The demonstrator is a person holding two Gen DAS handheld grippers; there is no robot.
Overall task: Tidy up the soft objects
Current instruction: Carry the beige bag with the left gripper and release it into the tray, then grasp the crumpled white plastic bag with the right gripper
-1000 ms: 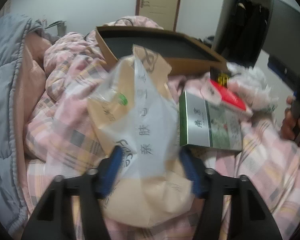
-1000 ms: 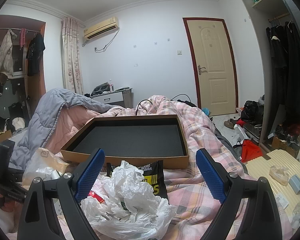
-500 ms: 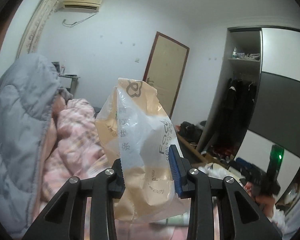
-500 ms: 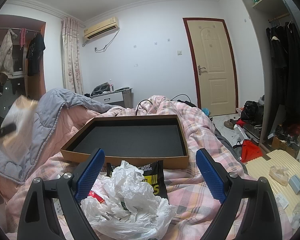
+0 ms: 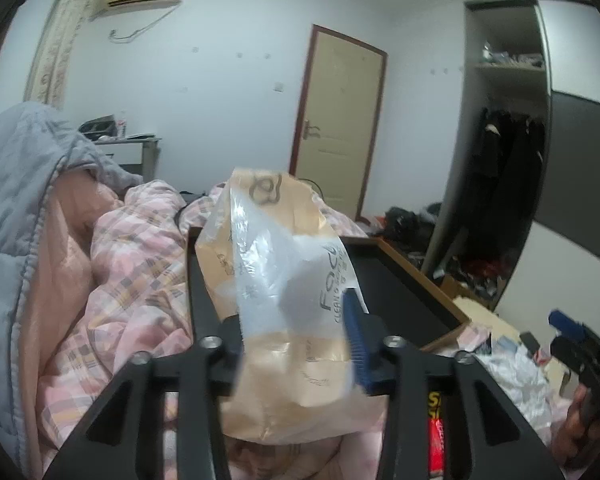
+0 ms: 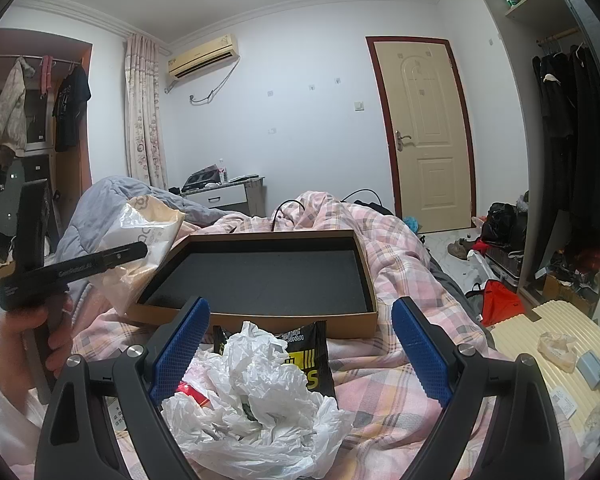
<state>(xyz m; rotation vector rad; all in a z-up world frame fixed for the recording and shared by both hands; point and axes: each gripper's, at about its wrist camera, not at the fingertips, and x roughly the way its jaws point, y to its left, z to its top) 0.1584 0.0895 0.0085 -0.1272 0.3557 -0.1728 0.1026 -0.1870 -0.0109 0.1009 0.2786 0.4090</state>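
The bag [image 5: 284,280] is now lifted off the bed [image 5: 140,280] to the tray [image 5: 412,280]; left gripper [image 5: 296,332], jaws just reopening a bit, pinches it, while the right gripper [image 6: 300,348] gapes empty.

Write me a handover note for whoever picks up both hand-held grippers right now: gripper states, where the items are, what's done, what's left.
Left hand-held gripper: its jaws have just been opening, but the tan-and-clear plastic pouch is between the pads and off the bed, at the left edge of the shallow brown cardboard tray.
Right hand-held gripper: open, empty, above the crumpled white plastic bag.
Black-and-yellow snack packet lies under that bag on the pink checked quilt.
Done: nothing in the tray.
Left: place the pouch, then the bag and packet.
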